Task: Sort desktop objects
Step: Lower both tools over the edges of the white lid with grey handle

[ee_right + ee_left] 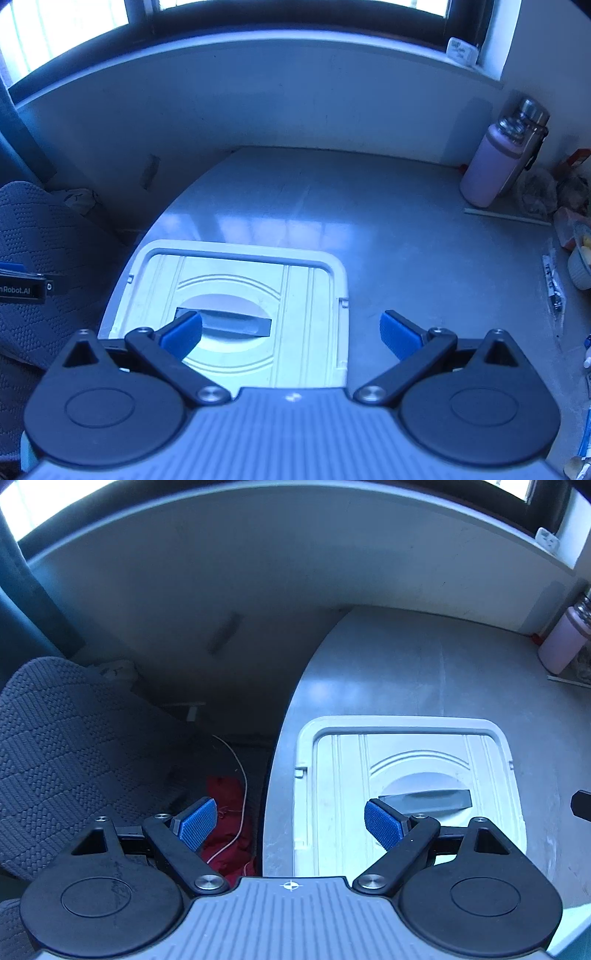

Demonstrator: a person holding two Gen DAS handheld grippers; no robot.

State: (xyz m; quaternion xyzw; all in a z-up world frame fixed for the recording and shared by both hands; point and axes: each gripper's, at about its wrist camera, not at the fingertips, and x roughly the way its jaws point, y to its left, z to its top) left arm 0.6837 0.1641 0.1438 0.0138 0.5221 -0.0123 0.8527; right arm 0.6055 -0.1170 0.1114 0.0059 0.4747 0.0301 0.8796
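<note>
A white plastic storage box [332,775] [306,295] with its lid on sits at the left front of the grey desk [424,672] [314,206]. The lid has a grey recessed handle [428,799] [229,323]. My left gripper [291,825] hangs open above the desk's left edge, with its right pad over the lid. My right gripper [291,338] is open too, over the box's right side, and holds nothing. The left gripper's body [22,286] shows at the far left of the right wrist view. Small items, a pen [552,284] among them, lie along the desk's right edge.
A pink bottle [495,166] [561,646] with a steel cap stands at the back right by the wall. Bags and a white bowl [583,266] crowd the right edge. A grey woven chair [55,746], red cloth [229,812] and a white cable [240,775] lie left of the desk.
</note>
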